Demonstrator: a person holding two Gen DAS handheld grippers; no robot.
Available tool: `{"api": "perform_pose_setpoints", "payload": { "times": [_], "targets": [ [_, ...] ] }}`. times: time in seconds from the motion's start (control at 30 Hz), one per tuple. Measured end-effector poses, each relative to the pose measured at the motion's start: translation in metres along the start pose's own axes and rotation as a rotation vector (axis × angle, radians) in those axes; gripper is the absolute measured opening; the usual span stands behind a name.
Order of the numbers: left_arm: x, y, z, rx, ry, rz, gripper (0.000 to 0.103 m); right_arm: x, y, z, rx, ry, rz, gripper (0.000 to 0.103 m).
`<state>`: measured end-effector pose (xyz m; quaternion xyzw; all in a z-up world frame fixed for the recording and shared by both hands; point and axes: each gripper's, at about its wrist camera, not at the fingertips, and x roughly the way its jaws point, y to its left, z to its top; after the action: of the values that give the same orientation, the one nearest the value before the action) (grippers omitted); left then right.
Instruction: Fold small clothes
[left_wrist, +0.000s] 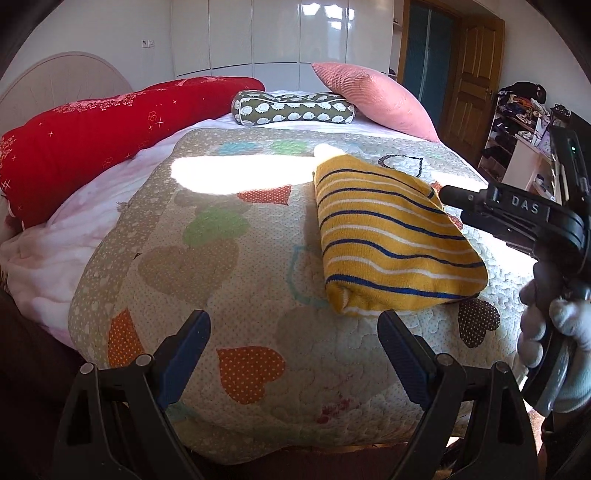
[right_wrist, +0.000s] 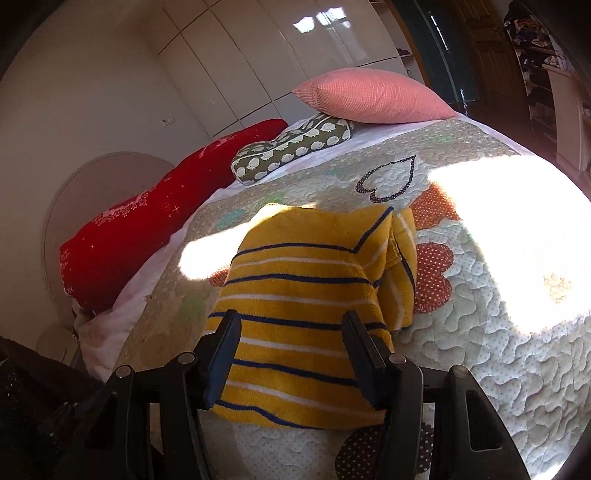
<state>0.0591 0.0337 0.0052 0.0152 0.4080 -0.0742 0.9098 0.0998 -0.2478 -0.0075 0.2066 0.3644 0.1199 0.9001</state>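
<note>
A small yellow garment with blue and white stripes (left_wrist: 391, 236) lies folded into a compact rectangle on the heart-patterned quilt (left_wrist: 229, 280). My left gripper (left_wrist: 291, 343) is open and empty, hovering above the quilt just near and left of the garment. My right gripper (right_wrist: 290, 354) is open, its jaws standing over the near end of the garment (right_wrist: 306, 288) with nothing pinched between them. The right gripper's body (left_wrist: 517, 218) shows at the right of the left wrist view, held by a gloved hand.
A red bolster (left_wrist: 92, 136), a green patterned cushion (left_wrist: 291, 107) and a pink pillow (left_wrist: 376, 96) lie at the head of the bed. White wardrobes stand behind. A cluttered shelf (left_wrist: 524, 125) and a wooden door are at the right. A bright sun patch crosses the quilt.
</note>
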Motion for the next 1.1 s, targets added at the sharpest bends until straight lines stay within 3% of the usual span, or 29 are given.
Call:
{"api": "perform_pose_setpoints", "payload": {
  "times": [0.13,0.17,0.23,0.33,0.4,0.47,0.6,0.7,0.77,0.83,0.9,0.97,1.0,1.1],
  "targets": [
    [0.010,0.002,0.001,0.007,0.011,0.019,0.091,0.058,-0.030,0.020,0.126,0.110,0.089,0.060],
    [0.013,0.004,0.003,0.007,0.020,0.023,0.091,0.070,-0.042,0.022,0.151,0.128,0.058,0.059],
    [0.017,0.008,0.006,-0.010,0.023,0.028,0.091,0.075,-0.058,0.023,0.163,0.105,-0.004,0.045],
    [0.023,0.012,0.007,-0.021,0.032,0.035,0.091,0.058,-0.068,0.016,0.193,0.049,-0.048,0.038],
    [0.030,0.011,0.007,-0.030,0.059,0.011,0.091,0.038,-0.064,0.009,0.158,0.013,-0.167,0.044],
    [0.031,0.008,0.007,-0.034,0.064,-0.012,0.091,0.014,-0.059,0.000,0.129,-0.027,-0.197,0.048],
    [0.015,0.001,0.002,-0.024,0.019,-0.024,0.091,-0.031,-0.039,-0.021,0.051,-0.108,-0.266,0.048],
    [-0.003,0.000,0.001,-0.022,-0.027,-0.006,0.091,-0.064,-0.011,-0.036,-0.035,-0.217,-0.354,0.049],
    [-0.017,0.003,0.001,-0.038,-0.076,0.023,0.091,-0.084,0.018,-0.051,-0.129,-0.338,-0.466,0.064],
    [-0.033,0.004,0.002,-0.046,-0.160,0.065,0.091,-0.098,0.040,-0.067,-0.189,-0.460,-0.537,0.103],
    [-0.048,0.002,0.005,-0.054,-0.263,0.117,0.099,-0.096,0.048,-0.076,-0.213,-0.477,-0.530,0.103],
    [-0.058,0.000,0.009,-0.048,-0.334,0.142,0.103,-0.081,0.046,-0.075,-0.233,-0.360,-0.519,0.103],
    [-0.061,0.000,0.012,-0.037,-0.346,0.153,0.103,-0.076,0.044,-0.075,-0.227,-0.329,-0.544,0.103],
    [-0.064,0.001,0.019,-0.014,-0.341,0.178,0.103,-0.092,0.040,-0.085,-0.188,-0.390,-0.569,0.103]
  ]
}}
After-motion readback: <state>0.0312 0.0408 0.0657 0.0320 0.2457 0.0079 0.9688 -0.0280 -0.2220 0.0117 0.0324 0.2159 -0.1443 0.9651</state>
